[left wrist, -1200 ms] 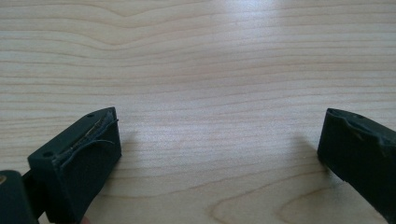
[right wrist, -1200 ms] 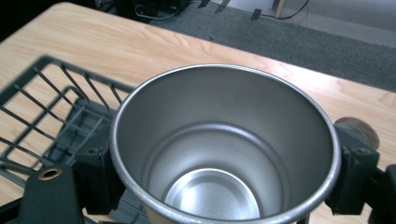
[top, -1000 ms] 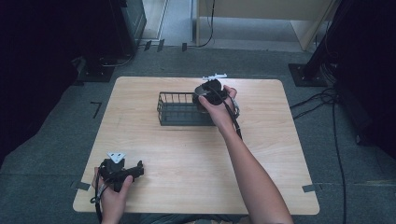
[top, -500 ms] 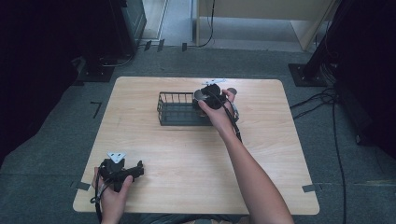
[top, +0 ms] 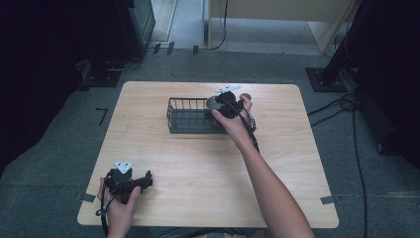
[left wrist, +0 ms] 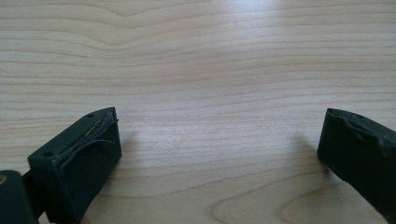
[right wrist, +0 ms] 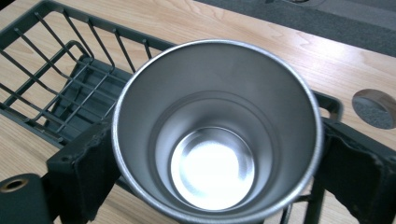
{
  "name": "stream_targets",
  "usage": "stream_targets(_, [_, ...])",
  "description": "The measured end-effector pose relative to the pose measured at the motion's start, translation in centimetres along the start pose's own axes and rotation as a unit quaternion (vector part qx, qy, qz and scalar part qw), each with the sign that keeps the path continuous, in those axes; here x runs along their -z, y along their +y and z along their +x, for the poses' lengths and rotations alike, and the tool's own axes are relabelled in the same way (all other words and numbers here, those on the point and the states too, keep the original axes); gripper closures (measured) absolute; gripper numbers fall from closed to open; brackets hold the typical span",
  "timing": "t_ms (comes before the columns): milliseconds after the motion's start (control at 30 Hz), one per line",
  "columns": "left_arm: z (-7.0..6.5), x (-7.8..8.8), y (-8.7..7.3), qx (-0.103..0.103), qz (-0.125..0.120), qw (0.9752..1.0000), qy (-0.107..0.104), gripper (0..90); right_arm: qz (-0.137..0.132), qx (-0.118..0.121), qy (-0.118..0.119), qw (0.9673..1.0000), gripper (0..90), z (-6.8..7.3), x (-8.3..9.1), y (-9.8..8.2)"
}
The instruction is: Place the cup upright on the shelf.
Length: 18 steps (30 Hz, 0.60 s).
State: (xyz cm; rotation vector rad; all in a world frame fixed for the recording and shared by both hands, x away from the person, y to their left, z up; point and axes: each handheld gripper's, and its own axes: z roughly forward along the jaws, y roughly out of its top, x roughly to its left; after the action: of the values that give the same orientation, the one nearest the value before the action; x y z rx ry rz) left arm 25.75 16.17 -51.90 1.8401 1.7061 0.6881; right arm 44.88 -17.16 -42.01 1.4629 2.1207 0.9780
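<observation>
While the left gripper (left wrist: 219, 154) gapes empty, the right gripper (right wrist: 215, 154) clamps the steel cup (right wrist: 217, 130).

1. You had no readable text, label, brand, number or sign in front of you in any of the three views.
2. The steel cup (right wrist: 217, 130) your right gripper (right wrist: 217, 186) held carried no marking that could be read.
3. The wire basket (top: 188, 115) and the wooden table (top: 208, 178) were equally bare of lettering.
</observation>
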Motion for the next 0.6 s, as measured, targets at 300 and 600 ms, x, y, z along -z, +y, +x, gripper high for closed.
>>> stream_targets(300, [0.0,0.0,0.0,0.0,0.0,1.0,0.0,0.0,-0.007,0.007,-0.006,0.9999,2.8,0.0,1.9,-0.2])
stream_targets(600, [0.0,0.0,0.0,0.0,0.0,1.0,0.0,0.0,-0.018,0.017,-0.025,0.9994,2.7,-0.6,3.7,-1.4])
